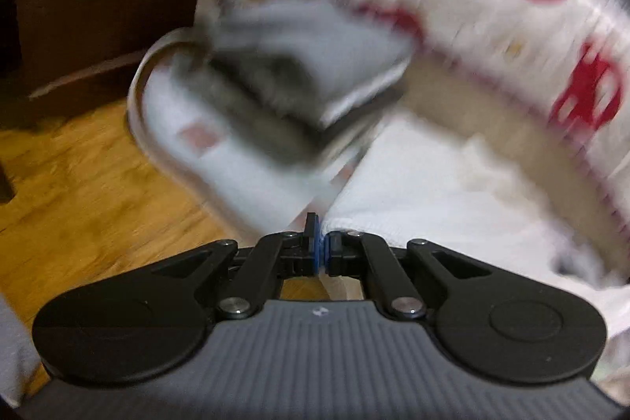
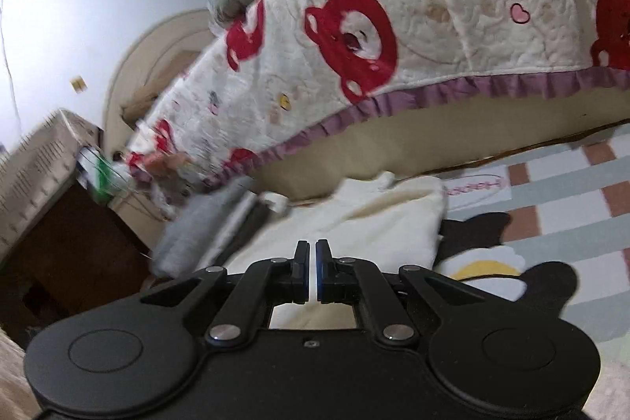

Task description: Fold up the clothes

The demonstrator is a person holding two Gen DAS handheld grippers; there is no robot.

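Progress: a stack of folded clothes (image 1: 299, 77) in grey and dark tones lies on the rug (image 2: 571, 184), close to the base of the bed, which is draped in a quilt (image 2: 433, 26) printed with red bears. Beside that stack, a cream-white garment (image 2: 374, 215) lies on the same rug against the bed base. In the right wrist view it looks roughly squared off with a collar or cuff turned up at its far edge. Judge it as partly folded or being laid out; the pictures do not settle which. The left wrist view is heavily motion-blurred, so read fine detail there with caution.

Left gripper (image 1: 321, 247): the blue pads are drawn together with a hem of the white garment pinched between them. Treat this tool as loaded; the cloth rises from the rug toward the jaws.

Right gripper (image 2: 312, 270): the jaws stand almost closed, with a thin slit of light visible between the pads. Nothing is seen in that slit. It hangs above the near edge of the white garment, and you cannot tell whether it touches the cloth.

Remaining work, as a judgement: the white garment likely needs at least one further fold before joining the stack.
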